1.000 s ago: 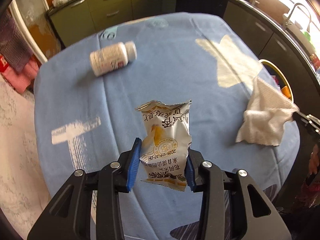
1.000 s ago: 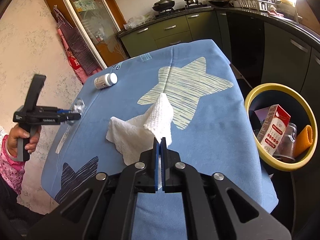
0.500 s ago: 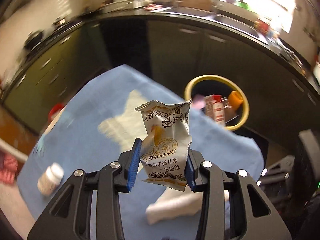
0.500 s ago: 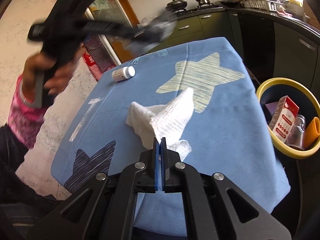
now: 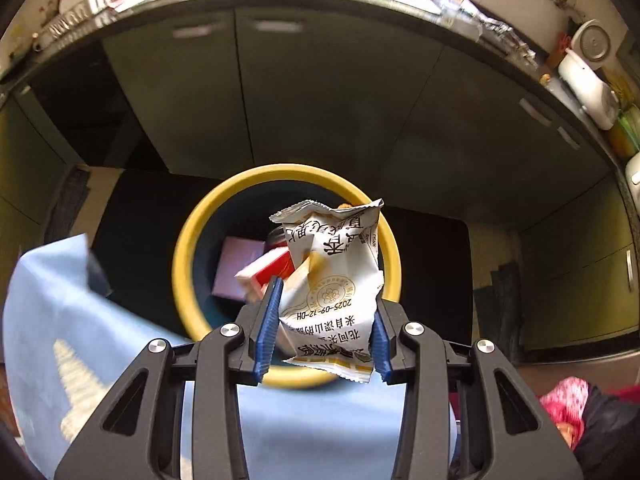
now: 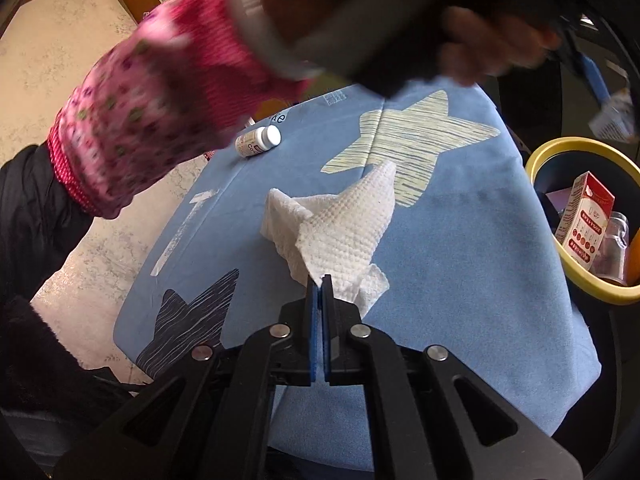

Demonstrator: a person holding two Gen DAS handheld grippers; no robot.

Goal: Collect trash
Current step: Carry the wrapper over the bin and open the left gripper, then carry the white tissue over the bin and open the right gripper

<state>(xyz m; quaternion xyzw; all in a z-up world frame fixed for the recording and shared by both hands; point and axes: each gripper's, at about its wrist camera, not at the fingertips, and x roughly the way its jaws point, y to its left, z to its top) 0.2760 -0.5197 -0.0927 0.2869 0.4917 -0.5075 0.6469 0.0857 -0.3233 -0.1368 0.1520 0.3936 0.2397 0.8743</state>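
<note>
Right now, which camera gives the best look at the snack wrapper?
The left wrist view: the snack wrapper fills the centre, clamped in the left gripper, print legible. The right wrist view shows it only small and blurred above the yellow-rimmed bin.

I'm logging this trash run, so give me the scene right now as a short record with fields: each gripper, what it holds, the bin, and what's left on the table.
left gripper: shut on the white printed snack wrapper, held over the bin
right gripper: shut on a corner of the white crumpled paper towel, which lies on the blue star-patterned tablecloth
yellow-rimmed trash bin: beside the table edge; holds a red and white carton and a clear glass jar
left on table: small white pill bottle, lying on its side
</note>
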